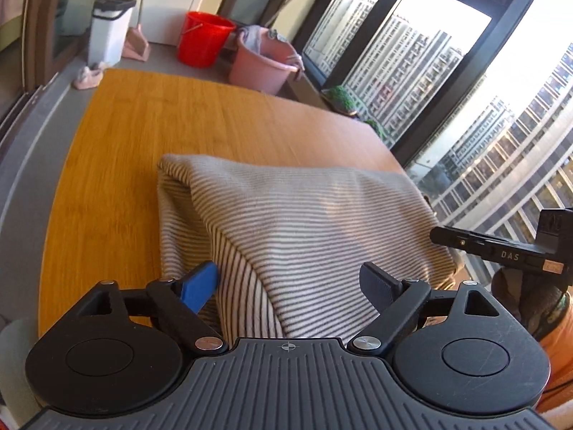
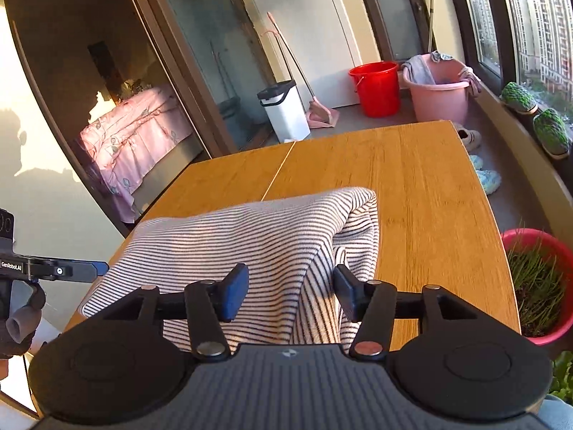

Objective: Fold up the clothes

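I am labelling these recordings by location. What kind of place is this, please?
Probably an enclosed balcony or laundry area of a high-rise flat. Large windows look onto apartment towers, a red bucket and a pink basin stand on the floor, and a wooden table holds a striped garment.

The left gripper (image 1: 288,283) points forward with its jaws spread wide. The right gripper (image 2: 292,292) sits level beside it, jaws likewise parted. Behind the left tool's handle a gloved hand (image 2: 18,322) grips from below.
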A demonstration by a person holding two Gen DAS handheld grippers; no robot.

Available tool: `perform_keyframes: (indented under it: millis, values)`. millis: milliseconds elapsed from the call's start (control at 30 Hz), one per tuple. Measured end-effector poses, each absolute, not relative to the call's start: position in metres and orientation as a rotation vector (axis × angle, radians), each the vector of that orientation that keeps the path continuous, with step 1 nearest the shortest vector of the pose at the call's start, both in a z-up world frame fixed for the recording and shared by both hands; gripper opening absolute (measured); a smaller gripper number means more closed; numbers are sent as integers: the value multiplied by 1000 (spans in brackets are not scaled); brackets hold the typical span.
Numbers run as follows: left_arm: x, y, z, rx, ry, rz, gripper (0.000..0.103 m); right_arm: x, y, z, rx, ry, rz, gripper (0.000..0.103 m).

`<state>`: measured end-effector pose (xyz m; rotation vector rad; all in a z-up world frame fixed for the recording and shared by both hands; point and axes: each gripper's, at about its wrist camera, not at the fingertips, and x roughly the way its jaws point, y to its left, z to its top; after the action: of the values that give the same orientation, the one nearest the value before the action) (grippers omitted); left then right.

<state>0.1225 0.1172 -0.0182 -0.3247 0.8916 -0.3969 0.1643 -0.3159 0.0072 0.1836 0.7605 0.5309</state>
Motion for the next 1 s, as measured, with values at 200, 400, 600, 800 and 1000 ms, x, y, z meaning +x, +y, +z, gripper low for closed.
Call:
perform_keyframes:
  millis: [200,400,600,800,1000]
  values:
    - [128,116,-35,-379,894,-395,77,160,-312,1,184,750,542,56]
    - [129,118,-38,-370,863,-365,46,159,-303,-1,131,731,542,49]
    - [137,118,-5,-324,739,-363,38,162,-296,26,118,665,600,17]
    - [152,113,-19,-251,758,-290,39,179,-286,17,97,668,569,18]
    - [132,131,-30,-247,773,-254,58,174,-305,-7,118,693,547,29]
